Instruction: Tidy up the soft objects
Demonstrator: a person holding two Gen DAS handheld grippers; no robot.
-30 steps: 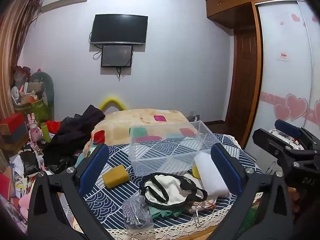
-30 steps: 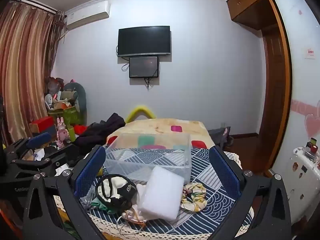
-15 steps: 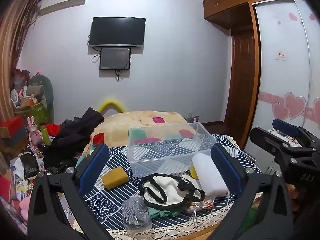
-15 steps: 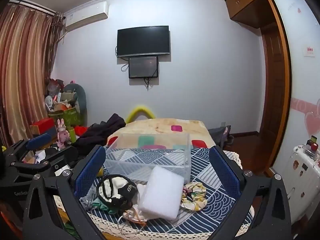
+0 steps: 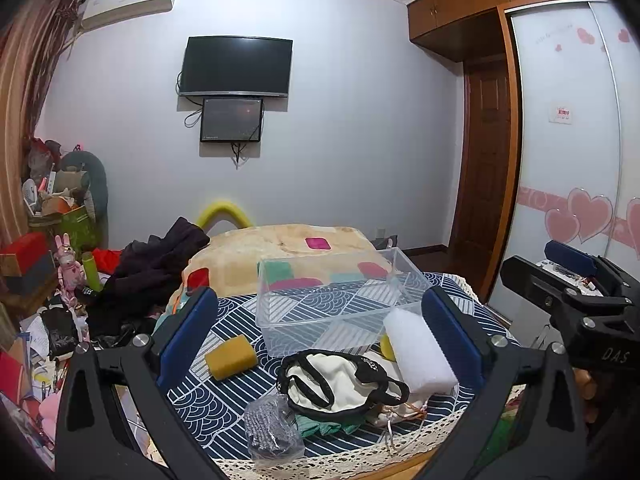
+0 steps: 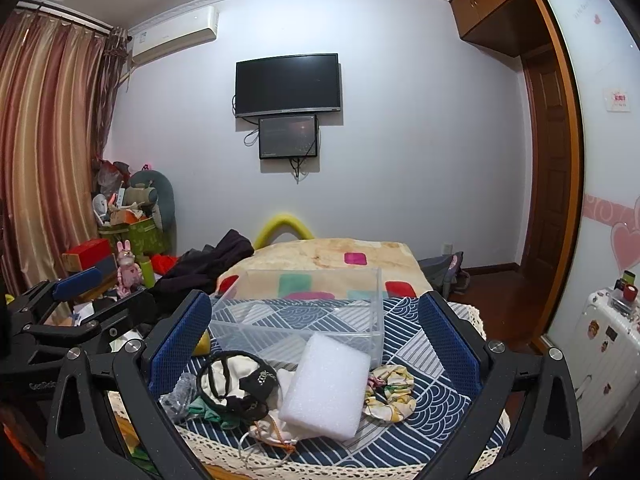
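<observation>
A clear plastic bin (image 5: 336,296) stands empty on the blue patterned cloth (image 5: 224,392); it also shows in the right wrist view (image 6: 304,316). In front of it lie a white foam block (image 5: 420,350) (image 6: 326,384), a yellow sponge (image 5: 231,357), a cream and black pouch (image 5: 340,378) (image 6: 236,380), a grey mesh bag (image 5: 270,432), green cloth (image 5: 320,424) and a floral scrunchie (image 6: 390,392). My left gripper (image 5: 320,328) is open and empty, held before the pile. My right gripper (image 6: 316,328) is open and empty, over the foam block.
A beige blanket (image 5: 280,252) and dark clothes (image 5: 152,272) lie behind the bin. Clutter and boxes (image 5: 44,264) fill the left side. A wardrobe (image 5: 572,152) and a white suitcase (image 6: 600,348) stand on the right. The cloth's lace edge (image 6: 360,468) is near me.
Both views have shifted slightly; the grippers have edged a little closer to the pile. Both stay open and empty. No object has moved.
</observation>
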